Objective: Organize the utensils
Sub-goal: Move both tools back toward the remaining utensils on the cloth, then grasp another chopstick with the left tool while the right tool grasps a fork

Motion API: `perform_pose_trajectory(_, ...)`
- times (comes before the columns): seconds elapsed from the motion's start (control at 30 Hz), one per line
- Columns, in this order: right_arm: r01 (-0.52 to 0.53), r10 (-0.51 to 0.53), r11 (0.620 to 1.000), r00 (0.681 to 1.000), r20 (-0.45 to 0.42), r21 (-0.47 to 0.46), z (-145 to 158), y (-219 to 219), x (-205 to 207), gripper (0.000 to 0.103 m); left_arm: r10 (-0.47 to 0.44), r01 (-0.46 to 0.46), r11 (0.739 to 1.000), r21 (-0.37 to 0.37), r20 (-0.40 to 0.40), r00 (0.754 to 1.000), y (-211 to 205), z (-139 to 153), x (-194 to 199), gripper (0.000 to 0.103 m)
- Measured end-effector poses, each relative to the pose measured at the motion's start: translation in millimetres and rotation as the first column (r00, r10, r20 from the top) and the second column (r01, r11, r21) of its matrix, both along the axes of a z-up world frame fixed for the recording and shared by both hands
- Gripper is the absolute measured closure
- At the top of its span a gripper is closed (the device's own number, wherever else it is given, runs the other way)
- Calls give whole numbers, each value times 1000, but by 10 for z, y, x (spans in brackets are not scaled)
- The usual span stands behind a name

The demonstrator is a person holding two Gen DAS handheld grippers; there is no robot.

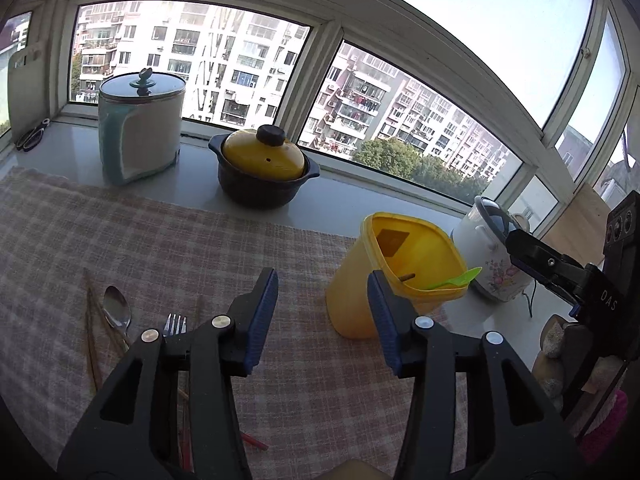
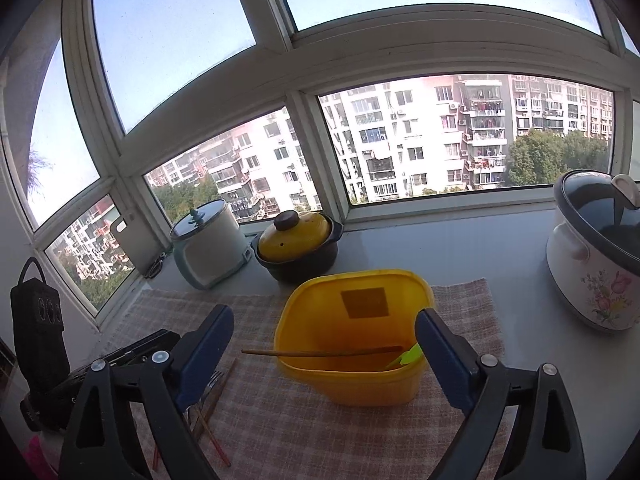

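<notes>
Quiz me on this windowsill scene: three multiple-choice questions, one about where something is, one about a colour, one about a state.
1. Where is the green plastic utensil?
A. Inside the yellow container
B. On the cloth beside the fork
C. In the clay pot

2. What colour is the clay pot's lid?
A. White
B. Yellow
C. Green

3. How do the right hand-held gripper's jaws stand?
A. Clamped on a chopstick
B. Clamped on the container rim
C. Open, holding nothing

Answers: 1 A, it leans against the container's inner rim; 2 B, yellow dome with a dark knob; 3 C, its pads stand wide apart, gripping nothing.
</notes>
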State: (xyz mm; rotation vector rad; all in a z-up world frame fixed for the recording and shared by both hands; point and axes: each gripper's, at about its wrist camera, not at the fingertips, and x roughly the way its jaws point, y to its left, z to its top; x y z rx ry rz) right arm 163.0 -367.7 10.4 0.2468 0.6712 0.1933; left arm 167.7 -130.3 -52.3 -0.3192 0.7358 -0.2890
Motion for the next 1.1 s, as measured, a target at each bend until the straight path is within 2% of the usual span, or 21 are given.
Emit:
perform_pose_trajectory(0.07, -3, 3, 1000, 1000, 15, -7, -6, 63, -50, 1, 25, -25, 1000, 18, -19, 1000, 148, -49, -85, 43)
perform_pose_trajectory(0.33, -58, 59, 998, 998, 30, -26, -64, 392, -189, 0, 146, -137, 988, 67, -156, 977, 832, -360, -295, 43)
perform_pose_trajectory(0.43, -87, 89, 995, 995, 36, -37, -88, 525, -211, 0, 166, -154, 985, 82, -178, 970, 1029, -452, -385, 50)
perform_pose_trajectory(0.5, -108, 110, 992, 993, 31, -63, -110, 630, -212, 0, 173, -155, 983, 101, -196, 965, 1124, -523, -438, 62)
perform_pose_trajectory(0.57, -133, 136, 987, 990, 28, -92, -139, 736, -204, 0, 182, -163, 981, 101, -216, 959, 1217, -590, -480, 65)
perform_pose_trajectory(0.63, -177, 179, 979, 984, 10, -102, -179, 840, -188, 1, 180, -161, 982, 96, -240, 954, 1304, -671, -516, 72)
perform_pose_trajectory(0.73, -246, 243, 962, 969, -37, -115, -262, 1024, -156, 6, 180, -159, 982, 98, -261, 948, 1378, -760, -564, 73)
perform_pose_trajectory(0.83, -285, 275, 949, 957, -91, -135, -363, 1188, -109, 10, 177, -161, 984, 79, -293, 940, 1451, -842, -581, 81)
perform_pose_trajectory(0.9, -314, 298, 941, 946, -130, -126, -431, 1287, -70, 20, 173, -160, 985, 68, -306, 936, 1488, -887, -585, 81)
perform_pose_trajectory(1.03, -365, 342, 926, 919, -194, -96, -568, 1472, 7, 29, 171, -161, 985, 60, -328, 929, 1544, -976, -560, 81)
perform_pose_trajectory(1.1, -388, 363, 919, 904, -225, -75, -636, 1573, 46, 34, 170, -158, 985, 63, -334, 927, 1564, -1019, -530, 85)
